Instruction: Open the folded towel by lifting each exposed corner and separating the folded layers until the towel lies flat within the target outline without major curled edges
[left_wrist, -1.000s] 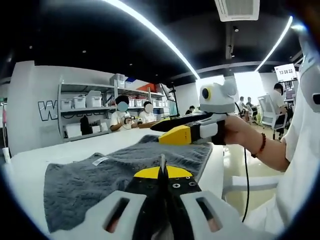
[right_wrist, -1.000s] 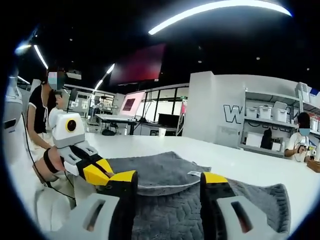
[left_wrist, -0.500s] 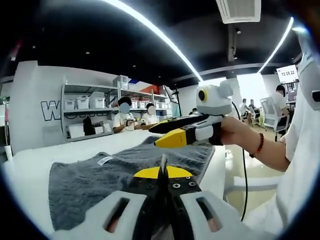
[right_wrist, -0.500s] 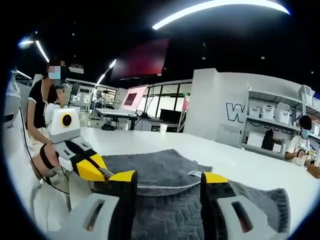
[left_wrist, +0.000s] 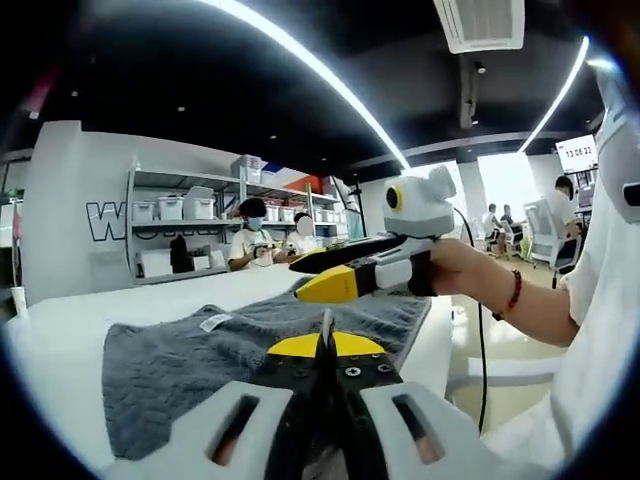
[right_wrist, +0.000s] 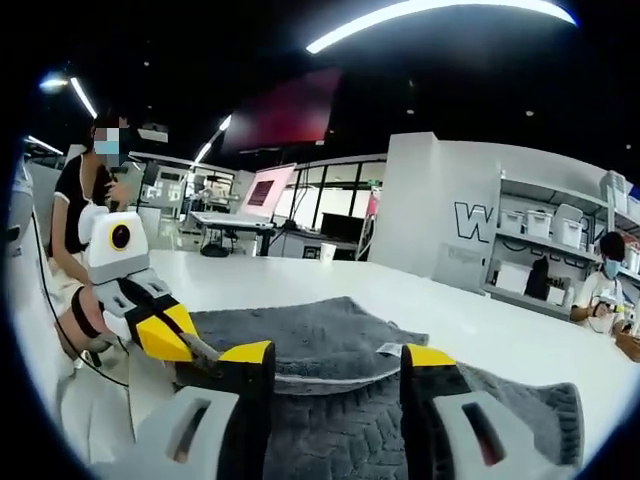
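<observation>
White surface (left_wrist: 60, 335) (right_wrist: 330, 285) spread wide under everything, running back toward a shelving unit (left_wrist: 180, 235) stacked with white bins.

Grey towel (left_wrist: 190, 370) (right_wrist: 330, 345) lying on that surface, partly folded: in the right gripper view, an upper layer with a pale edge lapped over a lower quilted layer nearer the camera. Small white label (left_wrist: 213, 321) (right_wrist: 388, 348) showing at the fold edge. Far edge in the left gripper view wavy, not pulled straight.

White sleeve and torso of the person filling the right margin of the left gripper view, forearm reaching in, hand (left_wrist: 455, 270) wrapped around the handle of the right tool (left_wrist: 300, 288).

Left tool (left_wrist: 325, 325) rising from the bottom of its own view, yellow-tipped jaws pressed together with no gap visible; cannot tell whether any cloth is pinched between them, tips just over the near towel edge. Same left tool (right_wrist: 200, 352) entering the right gripper view from the left, yellow nose angled down to the towel's near-left edge.

Right tool (right_wrist: 335, 355) in its own view with jaws spread well apart, nothing between them, towel visible through the gap. From the left gripper view, held above the towel, pointing left, clear of the cloth.

Seated people at the far shelves.
</observation>
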